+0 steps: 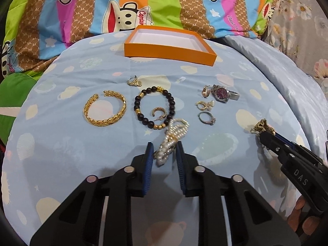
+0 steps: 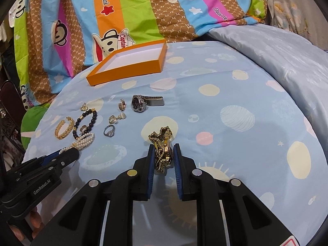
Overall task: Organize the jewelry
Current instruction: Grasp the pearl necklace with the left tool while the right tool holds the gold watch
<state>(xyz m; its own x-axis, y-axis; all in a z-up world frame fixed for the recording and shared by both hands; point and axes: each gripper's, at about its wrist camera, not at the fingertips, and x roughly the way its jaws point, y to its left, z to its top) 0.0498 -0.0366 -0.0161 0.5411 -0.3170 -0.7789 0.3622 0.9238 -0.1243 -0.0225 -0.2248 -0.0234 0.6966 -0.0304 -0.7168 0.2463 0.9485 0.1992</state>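
My left gripper [image 1: 165,150] is shut on a pearl bracelet [image 1: 173,140] low over the blue bedspread; it also shows in the right wrist view [image 2: 85,141]. My right gripper [image 2: 163,153] is shut on a gold link watch [image 2: 162,149], seen at the right of the left wrist view [image 1: 263,126]. An open orange box [image 1: 170,50] with a white inside stands at the back, empty. On the spread lie a gold bangle [image 1: 104,107], a black bead bracelet [image 1: 154,106], a silver watch [image 1: 222,93], and several rings and earrings [image 1: 206,117].
A striped monkey-print quilt [image 1: 123,6] is bunched up behind the box. A grey-blue duvet [image 2: 276,47] rises at the right. The blue bedspread [image 2: 235,94] to the right of the jewelry carries only its print.
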